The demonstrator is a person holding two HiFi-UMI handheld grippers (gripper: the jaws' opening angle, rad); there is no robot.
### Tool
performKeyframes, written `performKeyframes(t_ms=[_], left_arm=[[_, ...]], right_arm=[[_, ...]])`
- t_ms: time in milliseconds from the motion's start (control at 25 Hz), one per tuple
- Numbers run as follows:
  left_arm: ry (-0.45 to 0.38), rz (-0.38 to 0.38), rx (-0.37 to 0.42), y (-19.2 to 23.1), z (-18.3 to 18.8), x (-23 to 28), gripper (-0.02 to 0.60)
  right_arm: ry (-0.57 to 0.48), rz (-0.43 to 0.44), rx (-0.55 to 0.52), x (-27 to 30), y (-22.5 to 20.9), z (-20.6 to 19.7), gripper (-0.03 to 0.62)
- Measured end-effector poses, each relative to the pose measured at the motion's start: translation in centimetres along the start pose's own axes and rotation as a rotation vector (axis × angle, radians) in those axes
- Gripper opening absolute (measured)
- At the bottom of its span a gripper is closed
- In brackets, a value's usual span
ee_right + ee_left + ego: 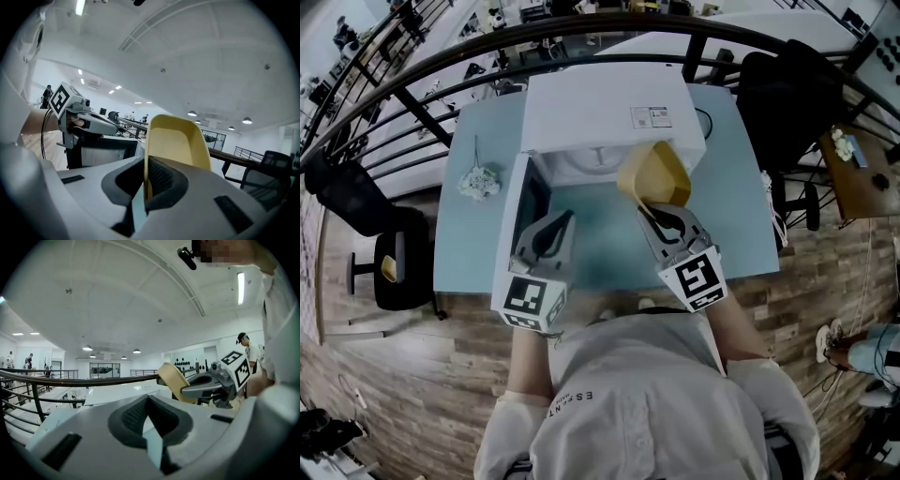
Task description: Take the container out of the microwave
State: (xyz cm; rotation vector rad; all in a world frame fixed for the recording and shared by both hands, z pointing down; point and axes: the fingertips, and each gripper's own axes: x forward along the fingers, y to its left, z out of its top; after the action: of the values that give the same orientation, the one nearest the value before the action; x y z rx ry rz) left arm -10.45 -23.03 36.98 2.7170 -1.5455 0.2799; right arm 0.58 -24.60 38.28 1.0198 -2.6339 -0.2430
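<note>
The microwave (600, 112) sits on the tabletop (741, 216), near the back edge. Its door (520, 202) swings out on the left side. The container (656, 175) is in front of the microwave, up off the tabletop, with its edge between the jaws of the right gripper (654, 211). The left gripper (558, 225) is to its left, just beside the door. A small bundle (479, 181) lies on the tabletop left of the microwave. One chair (394, 258) stands left of the tabletop. A railing (441, 56) runs behind it.
</note>
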Motion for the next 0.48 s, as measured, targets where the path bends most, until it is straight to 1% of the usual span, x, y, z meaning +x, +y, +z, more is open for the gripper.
performKeyframes(t_ms=[160, 320, 480], left_arm=[[-0.02, 0.011, 0.008, 0.1, 0.6, 0.0, -0.006], [-0.027, 0.021, 0.017, 0.0, 1.1, 0.1, -0.006], [-0.032, 0.029, 0.026, -0.1, 1.4, 0.2, -0.006]], right_arm=[[-0.052, -0.049, 0.056, -0.8, -1.6, 0.3, 0.023], [-0.128, -0.138, 0.11, -1.9, -4.1, 0.7, 0.021], [-0.17, -0.186, 0.148, -2.6, -5.7, 0.9, 0.02]])
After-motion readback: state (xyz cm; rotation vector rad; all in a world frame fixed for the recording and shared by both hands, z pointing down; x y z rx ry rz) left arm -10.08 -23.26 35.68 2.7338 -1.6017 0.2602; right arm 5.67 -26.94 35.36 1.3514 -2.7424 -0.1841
